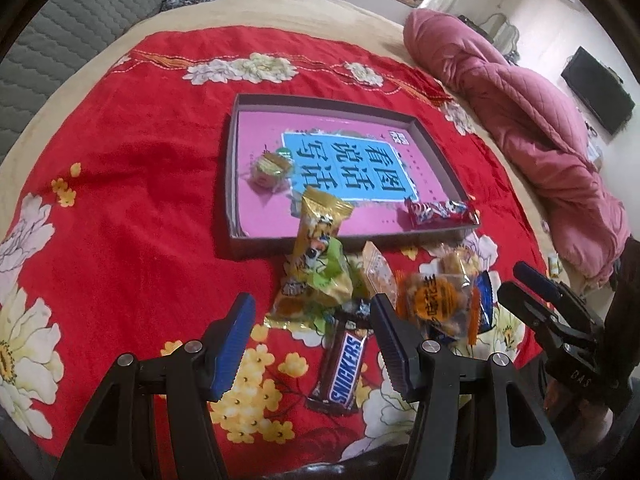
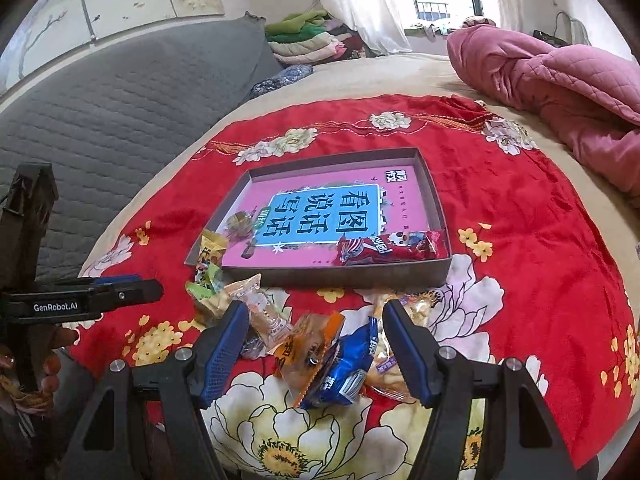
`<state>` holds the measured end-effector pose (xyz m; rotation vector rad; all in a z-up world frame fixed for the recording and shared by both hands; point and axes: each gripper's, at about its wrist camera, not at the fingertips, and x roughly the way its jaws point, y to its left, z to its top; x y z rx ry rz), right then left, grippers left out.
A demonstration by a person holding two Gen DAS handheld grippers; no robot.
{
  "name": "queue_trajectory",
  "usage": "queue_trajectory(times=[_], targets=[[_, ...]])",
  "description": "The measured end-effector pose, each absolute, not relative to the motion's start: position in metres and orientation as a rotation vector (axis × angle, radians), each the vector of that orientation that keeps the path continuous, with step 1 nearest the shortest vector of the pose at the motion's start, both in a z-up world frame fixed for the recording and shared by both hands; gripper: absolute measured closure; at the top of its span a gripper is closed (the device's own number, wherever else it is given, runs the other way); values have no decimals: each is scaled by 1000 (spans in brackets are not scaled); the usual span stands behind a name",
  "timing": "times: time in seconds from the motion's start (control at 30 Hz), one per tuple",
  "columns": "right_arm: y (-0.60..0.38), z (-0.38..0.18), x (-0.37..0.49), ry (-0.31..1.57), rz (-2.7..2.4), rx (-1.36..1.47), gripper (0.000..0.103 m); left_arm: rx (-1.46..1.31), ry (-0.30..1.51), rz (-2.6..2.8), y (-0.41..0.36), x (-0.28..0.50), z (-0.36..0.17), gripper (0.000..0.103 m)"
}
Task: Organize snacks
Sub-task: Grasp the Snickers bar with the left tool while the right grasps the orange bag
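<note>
Claws are both standing open, gripping nothing. The left claw (image 1: 314, 346) is hovering over the Snickers bar (image 1: 340, 368), which is lying on the red floral blanket (image 1: 140, 200) between the blue pads without touching either; the bar's long axis is running from the claw up toward the tray (image 1: 234, 184), its label reading along that line. Just past it, nearer the tray, a green-and-yellow packet (image 1: 328, 276) is lying in the pile, and a gold wrapper (image 1: 316, 220) is leaning against the tray's near wall, its long axis pointing up and into the tray.

The right claw (image 2: 316, 350) is hanging above an orange packet (image 2: 312, 344) and a blue packet (image 2: 344, 364), both lying crumpled between its pads on the blanket, on the near side of the tray; the blue one's long axis is tilting up toward the tray's right corner. A clear packet of pale biscuits (image 2: 264, 312) is lying to their left, nearer the tray.

Inside the tray, a red snack packet (image 2: 394, 246) is resting along the near wall at the right corner, its long axis parallel to that wall. A small round wrapped sweet (image 1: 270, 168) is sitting by the tray's left wall, on the pink printed bottom. Beyond the tray's right side a pink quilt (image 1: 520, 120) is lying bunched on the bed.
</note>
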<state>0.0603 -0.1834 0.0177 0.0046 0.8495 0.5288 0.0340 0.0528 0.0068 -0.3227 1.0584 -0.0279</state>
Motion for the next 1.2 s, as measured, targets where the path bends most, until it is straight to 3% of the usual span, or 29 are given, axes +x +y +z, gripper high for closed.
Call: queue_trajectory(times=[0.9, 1.07, 1.2], targets=[[-172, 4, 63, 912, 587, -17, 34, -321, 1246, -118, 18, 34, -49, 42], [-166, -2, 69, 928, 599, -36, 47, -324, 1267, -124, 16, 35, -56, 42], [-160, -6, 72, 939, 602, -62, 49, -325, 1280, -127, 15, 35, -61, 42]])
